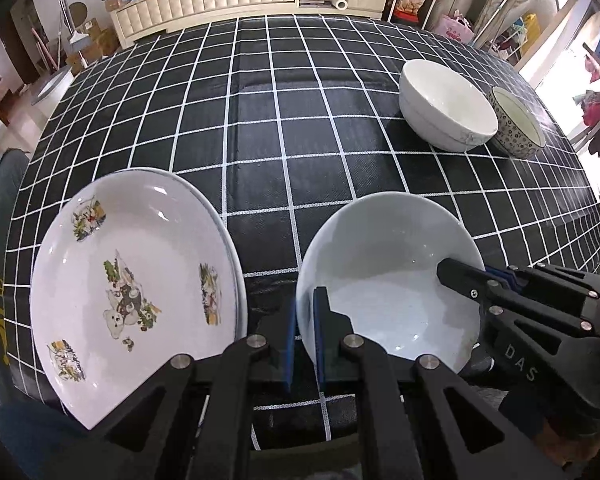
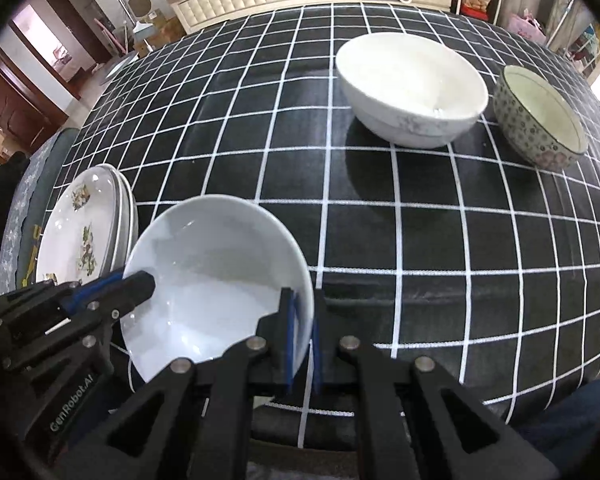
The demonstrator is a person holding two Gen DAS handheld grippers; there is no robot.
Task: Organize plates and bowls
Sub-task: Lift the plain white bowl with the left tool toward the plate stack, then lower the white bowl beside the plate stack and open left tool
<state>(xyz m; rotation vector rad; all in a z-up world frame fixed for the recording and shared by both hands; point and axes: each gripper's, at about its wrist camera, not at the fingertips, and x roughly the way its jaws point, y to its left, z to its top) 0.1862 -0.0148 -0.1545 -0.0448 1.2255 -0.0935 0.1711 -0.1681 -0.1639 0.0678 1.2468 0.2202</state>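
1. Two grippers pinch one plain white bowl (image 1: 384, 280) near the tabletop's (image 1: 260, 140) six o'clock edge: left gripper (image 1: 305, 336) clamps its left rim, right gripper (image 2: 302, 340) its right.
2. Lettering: "DAS", "GenRobot.AI".

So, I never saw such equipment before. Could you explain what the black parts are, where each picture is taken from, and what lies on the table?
No robot here: a person holds two hand-held grippers, each carrying a camera looking along its fingers. The left hand-held gripper and the right hand-held gripper each clamp opposite rims of one plain white bowl. On the checked tablecloth lie stacked picture plates, a bigger white bowl and a patterned bowl.
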